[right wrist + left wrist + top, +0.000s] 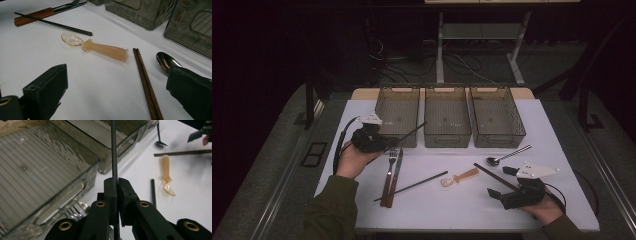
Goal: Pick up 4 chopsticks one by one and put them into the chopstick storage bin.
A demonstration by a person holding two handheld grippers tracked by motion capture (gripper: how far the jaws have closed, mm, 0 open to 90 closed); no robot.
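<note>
High view: left gripper (384, 141) pinches one black chopstick (412, 132) near the left bin (398, 107); right gripper (501, 182) gapes wide; remaining cutlery still lies mid-tabletop (452, 205), unsorted.

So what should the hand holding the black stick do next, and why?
Probably carry it a little further over the left bin and let go. The left gripper is shut on one black chopstick, whose tip already points across that bin's rim, while its partner chopstick lies on the table.
</note>
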